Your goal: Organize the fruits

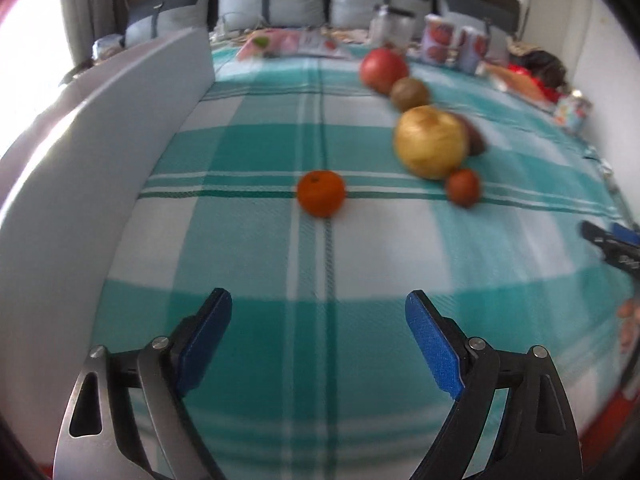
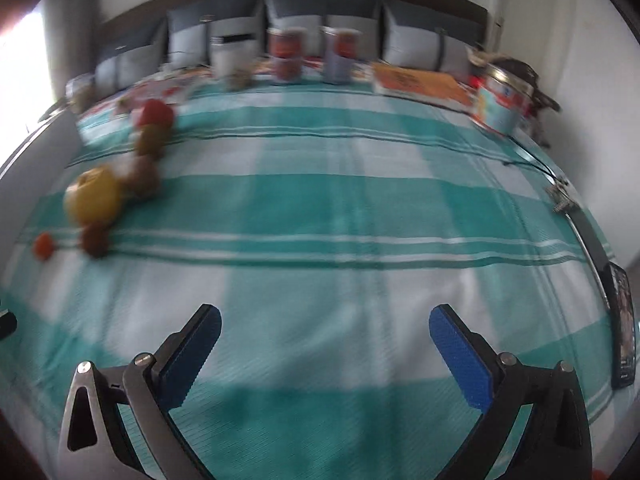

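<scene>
An orange mandarin (image 1: 321,193) lies alone on the teal checked cloth (image 1: 248,240), straight ahead of my open, empty left gripper (image 1: 319,300). To its right several fruits form a row: a small reddish-brown fruit (image 1: 463,187), a large yellow fruit (image 1: 431,142), a dark brown fruit (image 1: 476,140) behind it, a kiwi (image 1: 409,94) and a red apple (image 1: 383,69). My right gripper (image 2: 325,314) is open and empty over bare cloth; the row shows blurred at its far left, with the yellow fruit (image 2: 94,196), the apple (image 2: 154,114) and the mandarin (image 2: 43,245).
A grey board (image 1: 120,128) stands along the left edge. Printed mugs (image 1: 438,38), a jar (image 1: 386,20), a tin (image 1: 572,110) and papers line the far side before cushions (image 1: 272,0). A phone (image 2: 624,320) lies at the right edge. The other gripper (image 1: 612,240) shows at right.
</scene>
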Tool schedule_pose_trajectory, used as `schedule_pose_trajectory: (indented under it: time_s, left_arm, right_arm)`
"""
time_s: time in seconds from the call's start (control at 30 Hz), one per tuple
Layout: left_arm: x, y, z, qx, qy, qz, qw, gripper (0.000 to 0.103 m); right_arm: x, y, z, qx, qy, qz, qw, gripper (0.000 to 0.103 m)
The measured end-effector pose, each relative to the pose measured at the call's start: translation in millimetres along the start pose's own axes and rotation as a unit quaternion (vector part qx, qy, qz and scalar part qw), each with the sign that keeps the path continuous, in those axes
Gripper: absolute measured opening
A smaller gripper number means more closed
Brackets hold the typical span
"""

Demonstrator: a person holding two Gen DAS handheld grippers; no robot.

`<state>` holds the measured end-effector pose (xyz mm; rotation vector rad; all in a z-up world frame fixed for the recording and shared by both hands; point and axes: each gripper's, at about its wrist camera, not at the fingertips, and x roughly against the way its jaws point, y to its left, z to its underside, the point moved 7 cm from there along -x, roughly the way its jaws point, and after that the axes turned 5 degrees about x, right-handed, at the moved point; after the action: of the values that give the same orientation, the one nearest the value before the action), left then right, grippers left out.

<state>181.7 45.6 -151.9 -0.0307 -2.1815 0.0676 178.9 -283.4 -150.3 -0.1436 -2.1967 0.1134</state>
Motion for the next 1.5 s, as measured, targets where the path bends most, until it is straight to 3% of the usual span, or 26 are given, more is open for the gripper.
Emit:
schedule_pose_trajectory:
  time_s: [0.1, 0.2, 0.43, 1.5]
  left_arm:
    - [-17, 8, -6, 0.007, 0.003, -0.017, 0.9998, 0.094]
    - [-16, 13, -6, 0.014, -0.019, -0.023, 0.9995, 0.098]
    - [-20, 13, -4, 0.013, -0.023, -0.019, 0.9995, 0.098]
    - [-20, 13, -4, 0.013, -0.024, -0.020, 0.9994, 0.098]
  right_arm:
    - [-22, -14, -3, -0.006, 0.015, 0.009, 1.000, 0.103]
    - [-24, -36, 11, -0.039, 0.019, -0.029, 0.999, 0.103]
    - [-22, -31, 12, -0.034, 0.022, -0.012, 0.999, 0.103]
    - [-24, -34, 11, -0.037, 0.024, -0.013, 0.999, 0.103]
